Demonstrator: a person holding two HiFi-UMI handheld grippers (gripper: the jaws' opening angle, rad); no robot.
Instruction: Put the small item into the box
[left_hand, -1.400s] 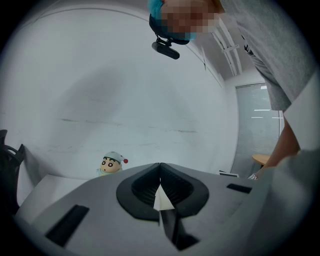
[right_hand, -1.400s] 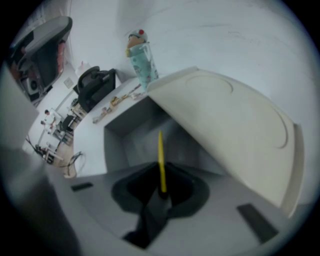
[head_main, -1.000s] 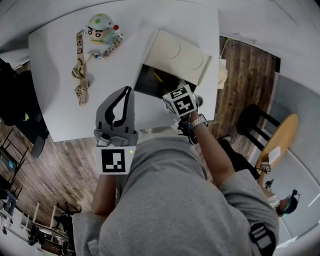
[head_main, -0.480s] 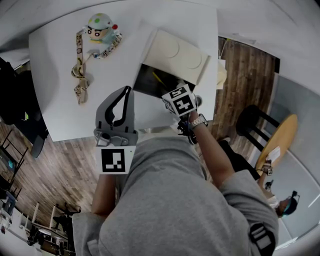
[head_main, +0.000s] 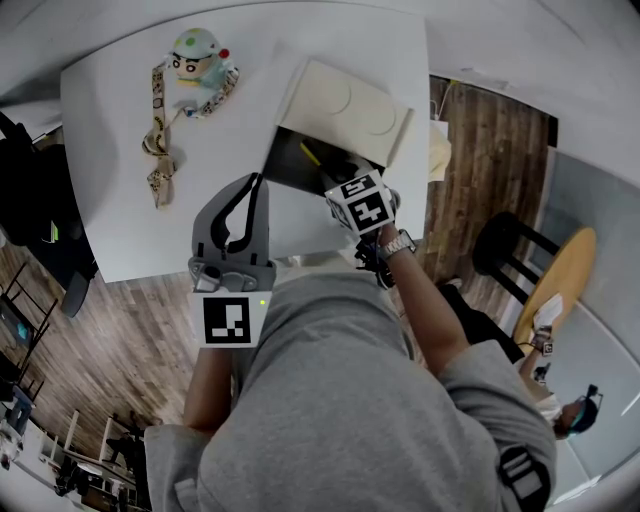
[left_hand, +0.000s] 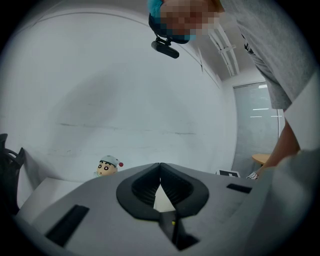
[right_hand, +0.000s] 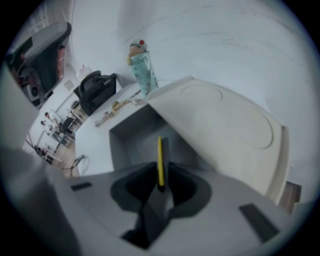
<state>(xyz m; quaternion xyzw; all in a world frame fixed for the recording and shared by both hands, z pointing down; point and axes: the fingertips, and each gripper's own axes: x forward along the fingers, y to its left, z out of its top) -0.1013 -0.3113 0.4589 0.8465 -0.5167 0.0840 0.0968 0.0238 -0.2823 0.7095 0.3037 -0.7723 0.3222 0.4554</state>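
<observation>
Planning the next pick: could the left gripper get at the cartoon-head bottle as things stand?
Probably yes: only bare table lies between the left gripper and the bottle, its lanyard trailing beside; the shut jaws would need opening.

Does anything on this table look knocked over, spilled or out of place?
Nothing stands out. The box sits with its lid tilted open, the right gripper holds a thin yellow stick over it, and the cartoon bottle stands upright, its strap lying loose on the table.
</observation>
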